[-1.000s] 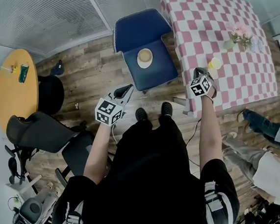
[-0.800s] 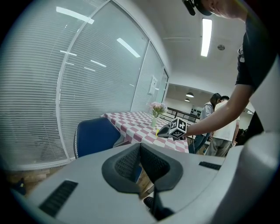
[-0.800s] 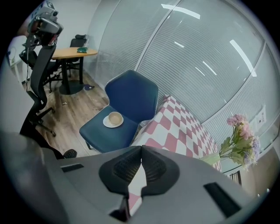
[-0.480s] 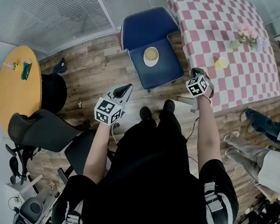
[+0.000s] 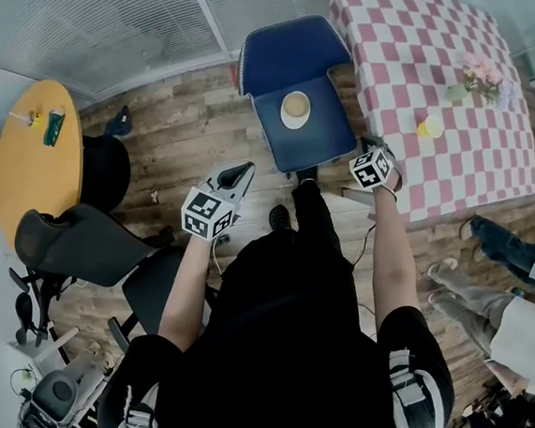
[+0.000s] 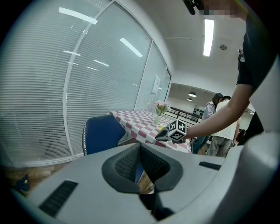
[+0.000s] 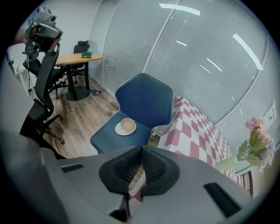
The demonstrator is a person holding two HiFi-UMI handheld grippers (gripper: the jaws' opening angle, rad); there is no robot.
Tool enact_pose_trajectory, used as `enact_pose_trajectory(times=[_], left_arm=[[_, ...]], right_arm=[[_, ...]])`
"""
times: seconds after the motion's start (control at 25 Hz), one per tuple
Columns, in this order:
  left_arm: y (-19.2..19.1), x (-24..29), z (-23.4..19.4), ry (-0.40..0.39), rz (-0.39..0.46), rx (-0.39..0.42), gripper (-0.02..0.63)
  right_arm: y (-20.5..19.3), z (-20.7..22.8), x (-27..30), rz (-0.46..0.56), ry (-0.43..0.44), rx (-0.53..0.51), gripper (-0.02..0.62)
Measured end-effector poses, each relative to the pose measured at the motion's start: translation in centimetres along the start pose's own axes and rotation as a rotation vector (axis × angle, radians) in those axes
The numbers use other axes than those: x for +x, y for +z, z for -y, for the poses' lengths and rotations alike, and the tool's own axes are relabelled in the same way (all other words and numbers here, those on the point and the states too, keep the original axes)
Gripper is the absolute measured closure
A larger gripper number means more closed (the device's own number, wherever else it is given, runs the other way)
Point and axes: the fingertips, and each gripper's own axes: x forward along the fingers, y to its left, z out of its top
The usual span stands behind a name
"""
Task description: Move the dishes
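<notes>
Blue chair (image 5: 310,139), upper middle of the head view, carries the dish: a tan bowl (image 5: 296,105) on a white saucer (image 5: 294,122), mid-seat, untouched.

Change over the last second: the chair and bowl sit further right and slightly lower in the frame than before. The person has stepped toward them, one shoe now at the seat's front edge. The right gripper (image 5: 368,150), earlier over the corner of the pink-checked table (image 5: 406,43), now hangs just beside the chair's right front corner and points down. The left gripper (image 5: 243,169) trails at centre left, over the wood floor (image 5: 176,134), well apart from the seat.

Tool state: both pairs of jaws are together with nothing between them, as each gripper view shows.

Also noted: a yellow cup (image 5: 431,127) and a flower vase (image 5: 476,84) on the table at upper right.

Judgement: approach phase only. Jaws must part before any pick-up, and the saucer rim looks the likelier hold.
</notes>
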Motion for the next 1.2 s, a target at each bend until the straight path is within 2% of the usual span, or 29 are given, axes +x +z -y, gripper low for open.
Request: enact_pose_trajectory(times=[0.44,0.8,1.2], left_arm=[[-0.4,2.8,-2.4,0.02,-0.034,-0.026,0.584],[-0.3,8.3,-4.3,0.015,-0.051,-0.057,0.583],[-2.9,12.9,-7.2,0.027,-0.079,-0.088,0.583]], right_arm=[[2.2,-1.5,4.7,0.021,0.074,-0.028,0.578],[4.1,-1.6,9.9,0.033,0.151,-0.081,0.578],[4.7,-3.5,17.4,0.039,0.227,-0.136,0.578]])
